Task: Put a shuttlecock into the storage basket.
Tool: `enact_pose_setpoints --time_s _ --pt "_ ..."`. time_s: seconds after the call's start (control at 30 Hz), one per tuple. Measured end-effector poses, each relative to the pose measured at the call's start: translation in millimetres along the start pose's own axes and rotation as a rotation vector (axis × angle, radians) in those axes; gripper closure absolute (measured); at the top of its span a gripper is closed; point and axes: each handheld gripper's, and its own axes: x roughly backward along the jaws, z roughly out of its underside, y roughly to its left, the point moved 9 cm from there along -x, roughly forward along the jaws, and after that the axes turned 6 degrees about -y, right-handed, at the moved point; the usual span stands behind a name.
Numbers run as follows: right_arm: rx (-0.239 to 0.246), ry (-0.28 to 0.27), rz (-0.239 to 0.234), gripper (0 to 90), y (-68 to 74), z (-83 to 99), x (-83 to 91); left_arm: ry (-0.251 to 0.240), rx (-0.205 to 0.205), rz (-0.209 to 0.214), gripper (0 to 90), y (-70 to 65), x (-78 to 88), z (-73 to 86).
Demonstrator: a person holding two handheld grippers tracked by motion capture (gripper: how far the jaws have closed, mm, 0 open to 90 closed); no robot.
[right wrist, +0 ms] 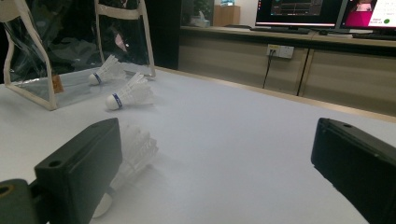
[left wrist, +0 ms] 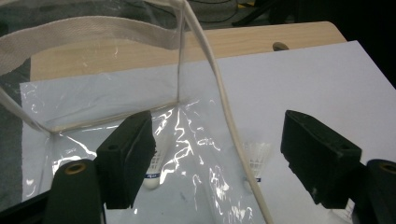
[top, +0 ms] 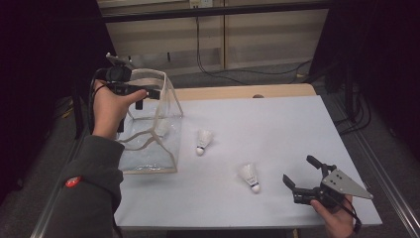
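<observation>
The right gripper's near fingers (right wrist: 77, 175) partly hide a shuttlecock (right wrist: 135, 151).

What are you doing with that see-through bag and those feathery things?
A person holds a gripper in each hand at a white table. The left gripper is up at the top rim of a clear plastic bag, with its fingers apart and the rim between them. The right gripper rests open near the table's front right corner, aimed at the nearer shuttlecock. A second shuttlecock lies beside the bag. The right gripper view shows a third one, lying by the bag.
</observation>
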Motion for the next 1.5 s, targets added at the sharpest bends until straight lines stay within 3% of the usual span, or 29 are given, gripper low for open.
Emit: enact_pose_setpoints --time_s 0.23,0.63,1.5 --pt "-0.002 -0.001 0.000 2.0 0.2 -0.6 0.1 -0.006 -0.029 0.029 22.5 -6.2 2.3 -0.6" --pt "0.000 -0.004 -0.002 2.0 0.6 -1.2 0.1 0.007 -0.039 0.046 15.4 -14.4 8.7 -1.1" --pt "-0.001 -0.004 -0.003 2.0 1.6 -1.5 -0.2 0.052 -0.136 0.147 12.0 -51.7 8.7 8.6"
